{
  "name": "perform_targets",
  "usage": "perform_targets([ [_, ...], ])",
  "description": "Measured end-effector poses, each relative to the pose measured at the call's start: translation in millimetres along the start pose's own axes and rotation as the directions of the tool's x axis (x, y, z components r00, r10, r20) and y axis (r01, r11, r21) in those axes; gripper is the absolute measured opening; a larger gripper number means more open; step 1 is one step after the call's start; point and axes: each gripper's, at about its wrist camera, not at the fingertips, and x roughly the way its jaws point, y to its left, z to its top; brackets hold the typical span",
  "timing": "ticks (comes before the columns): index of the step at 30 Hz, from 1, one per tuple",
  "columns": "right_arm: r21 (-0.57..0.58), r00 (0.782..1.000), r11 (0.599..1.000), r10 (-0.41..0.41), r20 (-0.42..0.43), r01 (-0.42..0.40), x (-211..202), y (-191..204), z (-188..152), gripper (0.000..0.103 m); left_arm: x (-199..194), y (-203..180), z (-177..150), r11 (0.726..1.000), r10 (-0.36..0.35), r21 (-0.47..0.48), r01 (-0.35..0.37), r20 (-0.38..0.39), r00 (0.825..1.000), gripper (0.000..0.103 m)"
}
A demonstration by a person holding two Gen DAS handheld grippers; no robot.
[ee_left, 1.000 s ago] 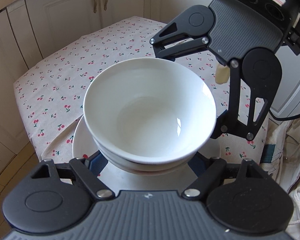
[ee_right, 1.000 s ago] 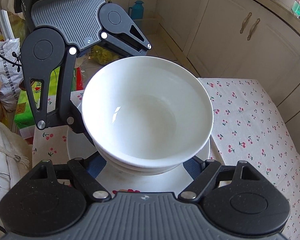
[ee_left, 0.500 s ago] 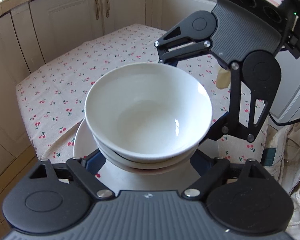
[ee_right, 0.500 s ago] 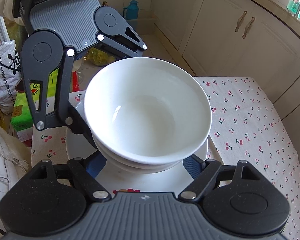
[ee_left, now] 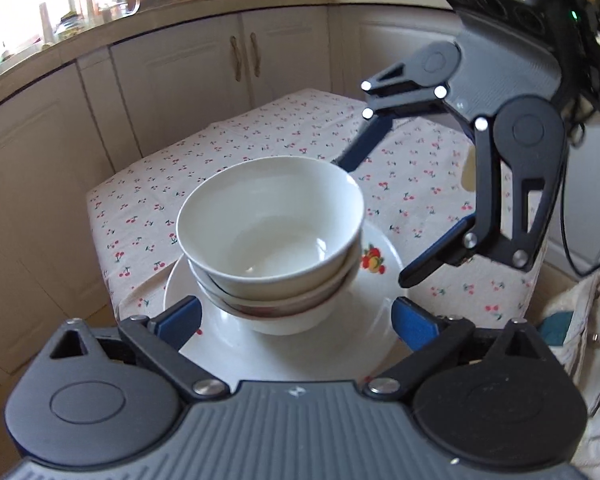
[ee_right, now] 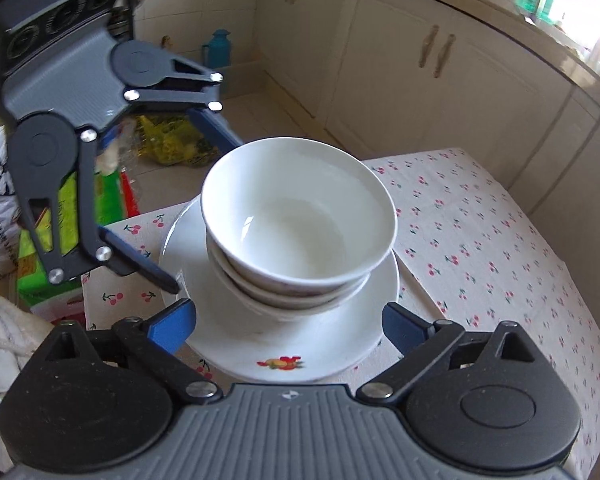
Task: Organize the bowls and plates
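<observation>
Cream kitchen cupboards (ee_left: 204,92) and a cluttered worktop ring a small bench (ee_left: 284,140) draped in a cherry-print cloth, where the sorting of crockery looks close to finished. At left, the left claw (ee_left: 296,316) hangs low at the near edge of the bench, its blue-tipped fingers (ee_left: 180,320) spread wide on either side of a white plate (ee_left: 380,320) and gripping nothing. At centre sits the stack (ee_left: 276,248): at least three white bowls nested one inside another, the top bowl (ee_right: 300,216) slightly tilted and off-centre on those beneath, all resting on the plate, which carries a small fruit motif on its rim and lies near the bench's edge. At right, the right claw (ee_right: 288,320) faces the stack from the opposite side, likewise opened wide and empty, its fingers (ee_right: 404,326) apart from the china. Bowls and plate appear gathered into one pile, so the main work seems done; no other loose dishes show on the cloth. What may remain is straightening the leaning top bowl or moving the pile away from the edge. Bags and boxes (ee_right: 60,224) crowd the floor beyond.
</observation>
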Motion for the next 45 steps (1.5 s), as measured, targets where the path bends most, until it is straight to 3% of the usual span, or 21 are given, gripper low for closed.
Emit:
perform_targets([
  [6, 0.169, 0.993, 0.979, -0.115, -0.006, 0.114, -20, 14, -21, 0.101, -19, -24, -7, 0.994, 0.069, -0.087, -0.063, 0.066, 0.995, 0.101],
  [11, 0.306, 0.977, 0.931, -0.212, 0.008, 0.199, -37, 30, -46, 0.102, -33, -52, -17, 0.973, 0.132, -0.207, -0.101, 0.143, 0.981, 0.102],
  [15, 0.424, 0.947, 0.857, -0.320, -0.009, 0.293, -47, 40, -62, 0.102, -39, -73, -21, 0.930, 0.232, -0.327, -0.170, 0.163, 0.959, 0.102],
  [20, 0.578, 0.893, 0.720, -0.448, -0.038, 0.385, -67, 49, -84, 0.103, -50, -87, -19, 0.858, 0.319, -0.469, -0.210, 0.165, 0.933, 0.102],
  [23, 0.621, 0.880, 0.678, -0.472, -0.040, 0.392, -81, 58, -90, 0.103, -53, -97, -13, 0.837, 0.368, -0.475, -0.271, 0.124, 0.922, 0.102],
  [26, 0.634, 0.854, 0.646, -0.518, -0.045, 0.426, -90, 68, -92, 0.103, -55, -104, -8, 0.825, 0.403, -0.462, -0.325, 0.079, 0.912, 0.102],
  [33, 0.663, 0.845, 0.623, -0.533, -0.028, 0.415, -101, 78, -95, 0.103, -64, -113, -12, 0.824, 0.389, -0.480, -0.300, 0.094, 0.916, 0.102],
  [36, 0.658, 0.838, 0.622, -0.546, -0.023, 0.423, -103, 81, -94, 0.103, -64, -119, -10, 0.817, 0.417, -0.471, -0.333, 0.082, 0.905, 0.102],
  [45, 0.660, 0.822, 0.615, -0.569, -0.007, 0.431, -109, 87, -93, 0.103, -71, -125, -7, 0.818, 0.423, -0.477, -0.321, 0.121, 0.898, 0.102],
])
